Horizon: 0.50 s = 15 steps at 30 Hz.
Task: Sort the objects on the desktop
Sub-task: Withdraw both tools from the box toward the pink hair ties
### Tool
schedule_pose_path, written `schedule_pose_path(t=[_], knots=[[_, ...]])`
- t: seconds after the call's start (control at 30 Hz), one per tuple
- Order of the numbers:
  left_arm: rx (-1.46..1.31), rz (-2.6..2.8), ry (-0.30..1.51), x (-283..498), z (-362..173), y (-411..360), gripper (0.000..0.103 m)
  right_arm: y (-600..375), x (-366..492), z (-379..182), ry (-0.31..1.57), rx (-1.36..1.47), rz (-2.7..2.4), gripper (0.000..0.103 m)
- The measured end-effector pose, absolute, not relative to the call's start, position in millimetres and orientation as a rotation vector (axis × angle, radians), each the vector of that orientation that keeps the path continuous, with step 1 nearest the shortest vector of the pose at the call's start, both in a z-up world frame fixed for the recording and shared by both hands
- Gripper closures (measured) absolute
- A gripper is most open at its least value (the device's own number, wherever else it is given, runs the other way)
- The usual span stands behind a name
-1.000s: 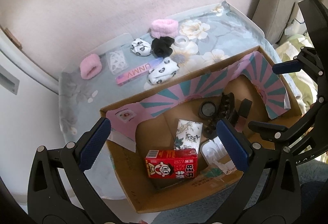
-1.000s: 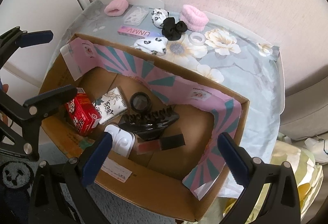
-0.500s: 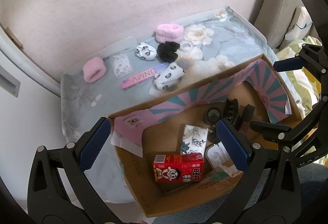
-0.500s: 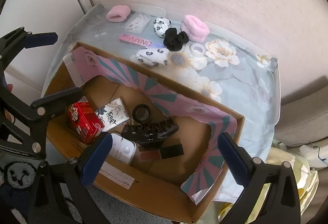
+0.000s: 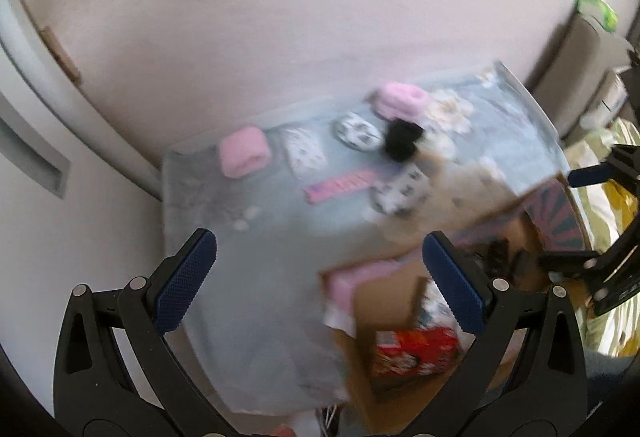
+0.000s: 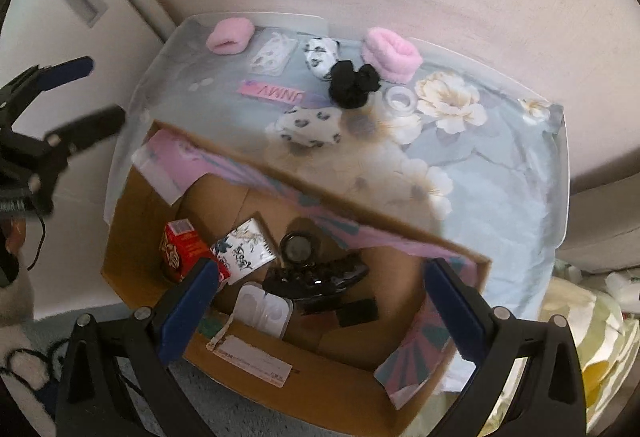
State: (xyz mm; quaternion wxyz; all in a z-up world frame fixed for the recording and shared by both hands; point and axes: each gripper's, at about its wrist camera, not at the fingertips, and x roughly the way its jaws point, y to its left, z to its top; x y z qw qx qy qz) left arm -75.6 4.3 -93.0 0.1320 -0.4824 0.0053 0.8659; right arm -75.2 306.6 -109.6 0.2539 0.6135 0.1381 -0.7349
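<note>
Hovering w/ jaws spread wide and empty, the left hand-held gripper (image 5: 320, 279) is sitting above the desk (image 6: 500, 173), its view badly blurred. Ahead of it, pink scrunchie (image 5: 244, 152), patterned packet (image 5: 306, 156), pink strip (image 5: 340, 187) and black scrunchie (image 5: 402, 141) are lying on the floral cloth; the cardboard box (image 5: 362, 369) is lying below its right finger, red carton (image 5: 414, 355) inside.

Right hand-held gripper (image 6: 320, 311) is also hanging spread apart, nothing btwn its fingers, over the near half of the box (image 6: 320, 389). Directly ahead of it in the box: black claw clip (image 6: 316, 279), round compact (image 6: 299, 247), white case (image 6: 262, 311), floral tissue pack (image 6: 244, 251), red carton (image 6: 188, 251) just by its left fingertip. Beyond the box's far wall, on the desk: spotted fabric piece (image 6: 308, 127), black scrunchie (image 6: 352, 83), tape roll (image 6: 400, 100), pink strip (image 6: 272, 92), two pink scrunchies (image 6: 230, 36) (image 6: 392, 55), another spotted piece (image 6: 320, 55). Left hand-held gripper is showing at far left of the right view (image 6: 76, 93), off the desk's edge, well apart from the right one.
</note>
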Motion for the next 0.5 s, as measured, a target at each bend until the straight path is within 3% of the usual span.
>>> schedule_pose_path(t=[0.23, 0.5], knots=[[-1.438, 2.548, -0.096, -134.7, -111.1, -40.3, 0.000, 303.8, -133.4, -90.2, 0.307, 1.612, -2.105, 0.001], [-1.540, 2.547, -0.225, -199.6, -172.9, -54.3, 0.000, 287.4, -209.6, -133.7, 0.086, 1.686, -2.177, 0.001]])
